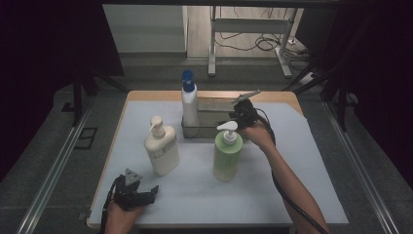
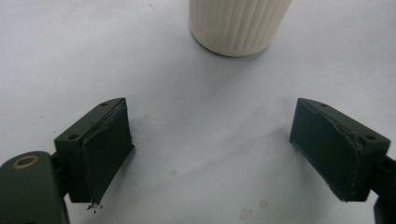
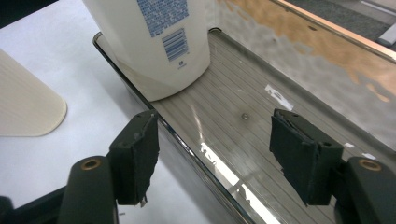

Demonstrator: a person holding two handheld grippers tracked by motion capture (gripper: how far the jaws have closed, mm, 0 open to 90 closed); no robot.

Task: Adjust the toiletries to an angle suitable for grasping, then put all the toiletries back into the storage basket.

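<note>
1. My right gripper hangs unclenched over the metal tray; the blue-capped bottle stands at the tray's left end.
2. Risk: swinging out of the tray, I could topple the green pump bottle just before it.
3. My left gripper gapes empty, well nearer than the tray.

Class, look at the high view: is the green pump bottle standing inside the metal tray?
No, the green pump bottle stands on the white table cover in front of the metal tray, which holds the blue-capped bottle.
</note>
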